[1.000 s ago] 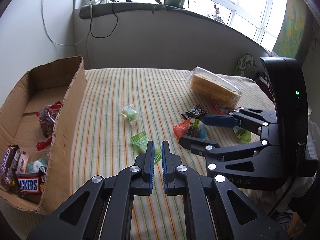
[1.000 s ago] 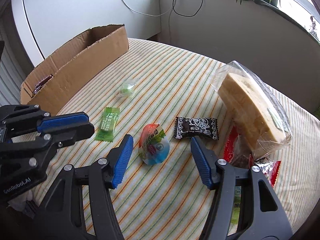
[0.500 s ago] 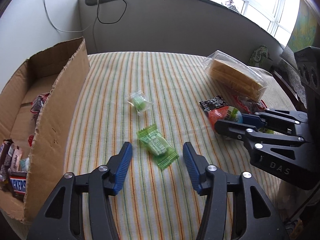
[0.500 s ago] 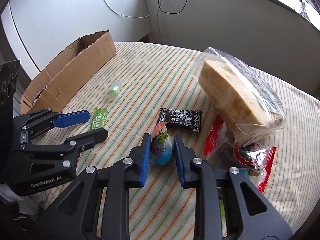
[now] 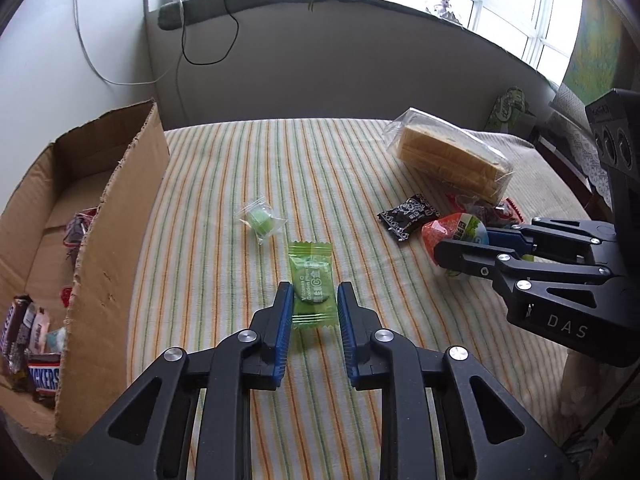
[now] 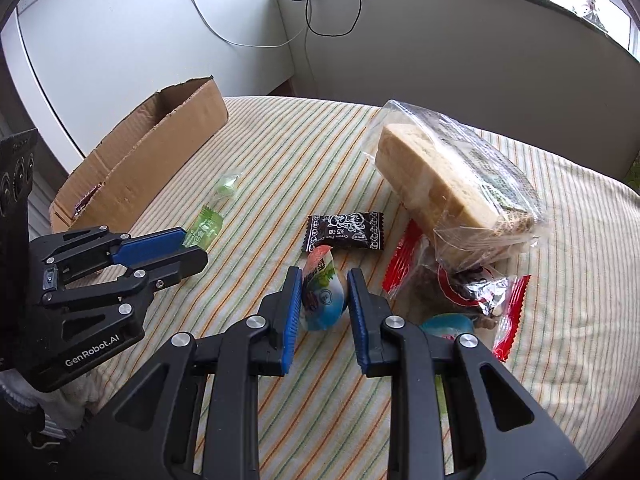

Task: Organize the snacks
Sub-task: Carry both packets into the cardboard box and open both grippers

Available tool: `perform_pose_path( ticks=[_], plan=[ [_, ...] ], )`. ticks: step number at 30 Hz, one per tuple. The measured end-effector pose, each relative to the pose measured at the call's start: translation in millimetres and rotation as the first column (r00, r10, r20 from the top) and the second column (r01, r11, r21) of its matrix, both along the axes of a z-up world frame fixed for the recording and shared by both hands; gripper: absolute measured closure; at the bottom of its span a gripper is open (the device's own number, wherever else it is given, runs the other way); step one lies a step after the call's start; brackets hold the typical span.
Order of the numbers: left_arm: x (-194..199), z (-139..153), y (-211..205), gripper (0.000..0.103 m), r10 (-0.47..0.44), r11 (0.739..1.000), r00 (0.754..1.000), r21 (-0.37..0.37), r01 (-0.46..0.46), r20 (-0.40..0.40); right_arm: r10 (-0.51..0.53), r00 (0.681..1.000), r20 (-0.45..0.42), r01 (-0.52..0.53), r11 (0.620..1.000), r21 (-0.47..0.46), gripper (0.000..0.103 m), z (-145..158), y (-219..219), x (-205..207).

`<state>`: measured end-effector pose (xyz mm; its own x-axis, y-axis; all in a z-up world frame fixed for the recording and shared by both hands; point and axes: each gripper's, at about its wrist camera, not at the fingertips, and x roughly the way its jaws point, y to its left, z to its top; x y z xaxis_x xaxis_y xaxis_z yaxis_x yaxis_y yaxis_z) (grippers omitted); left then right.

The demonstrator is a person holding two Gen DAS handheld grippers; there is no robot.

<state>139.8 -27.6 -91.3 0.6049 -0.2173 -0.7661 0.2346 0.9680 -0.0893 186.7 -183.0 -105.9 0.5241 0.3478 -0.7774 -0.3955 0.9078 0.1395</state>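
Observation:
My left gripper [image 5: 312, 300] has closed on a flat green candy packet [image 5: 311, 284] that lies on the striped tablecloth; both pads touch its sides. It also shows in the right wrist view [image 6: 206, 229]. My right gripper [image 6: 324, 292] is shut on a red, green and blue jelly cup [image 6: 322, 294], also seen in the left wrist view [image 5: 456, 230]. An open cardboard box [image 5: 116, 216] with several chocolate bars stands at the left.
A small clear packet with a green sweet [image 5: 260, 220], a black candy packet [image 6: 344, 230], a bagged bread loaf [image 6: 452, 188] and a red-edged snack bag [image 6: 472, 288] lie on the cloth [image 5: 280, 160]. A grey wall and windowsill stand behind the table.
My left gripper opened, moved forward over the green packet and closed on it. My right gripper closed on the jelly cup and has kept its hold.

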Motion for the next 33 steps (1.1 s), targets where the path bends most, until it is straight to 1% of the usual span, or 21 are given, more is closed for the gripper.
perform_pose_path(
  ticks=[6, 13, 18, 22, 33],
  plan=[
    [-11, 20, 4, 0.082, -0.001, 0.999, 0.999, -0.041, 0.003, 0.047, 0.002, 1.000, 0.029, -0.002, 1.000, 0.007, 0.079, 19, 2, -11],
    [-21, 45, 22, 0.082, 0.026, 0.998, 0.994, -0.060, -0.020, 0.106, 0.032, 0.997, 0.070, -0.032, 0.999, 0.001, 0.079, 43, 25, -20],
    [-24, 57, 42, 0.082, 0.065, 0.996, 0.989, -0.068, -0.056, 0.135, 0.062, 0.994, 0.092, -0.062, 0.998, 0.001, 0.079, 56, 53, -16],
    [-30, 62, 63, 0.082, 0.093, 0.995, 0.983, -0.057, -0.085, 0.155, 0.090, 0.991, 0.101, -0.091, 0.996, 0.003, 0.079, 64, 76, -14],
    [-41, 64, 125, 0.082, 0.197, 0.980, 0.965, -0.069, -0.188, 0.170, 0.184, 0.978, 0.103, -0.187, 0.982, 0.018, 0.079, 71, 151, -1]
  ],
)
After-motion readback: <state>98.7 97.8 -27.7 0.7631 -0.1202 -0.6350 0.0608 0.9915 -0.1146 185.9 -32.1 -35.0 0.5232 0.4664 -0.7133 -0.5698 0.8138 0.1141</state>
